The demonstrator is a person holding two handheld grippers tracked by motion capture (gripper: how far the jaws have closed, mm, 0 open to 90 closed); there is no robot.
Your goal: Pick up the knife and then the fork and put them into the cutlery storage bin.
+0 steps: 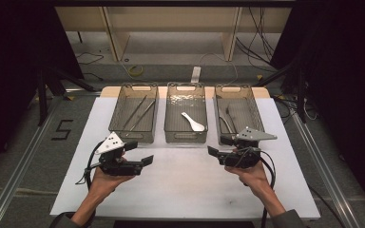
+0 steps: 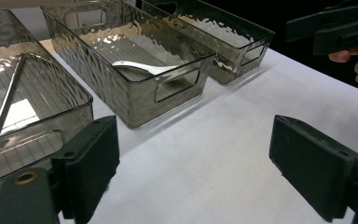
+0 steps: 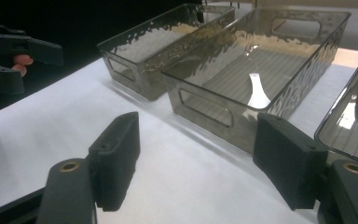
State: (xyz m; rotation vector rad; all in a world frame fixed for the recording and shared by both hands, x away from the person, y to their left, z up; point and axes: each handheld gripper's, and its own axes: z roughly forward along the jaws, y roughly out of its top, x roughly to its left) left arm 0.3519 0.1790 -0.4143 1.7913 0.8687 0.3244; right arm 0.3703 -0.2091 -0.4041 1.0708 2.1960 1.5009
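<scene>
On the white-covered bench [image 1: 180, 185], three smoked clear plastic bins stand in a row at twelve o'clock, sorting cutlery by kind; the middle bin [image 1: 186, 134] holds a white plastic spoon [image 1: 193, 122], nearest both hands; the left tongs [image 1: 139, 153] and right tongs [image 1: 218, 145] hover at six o'clock, jaws apart and empty, facing inward, seemingly ready to reach.

bins [image 1: 185, 135]: glossy rippled smoked plastic | spoon [image 1: 193, 122]: smooth white plastic | table cover [image 1: 180, 185]: matt white
</scene>
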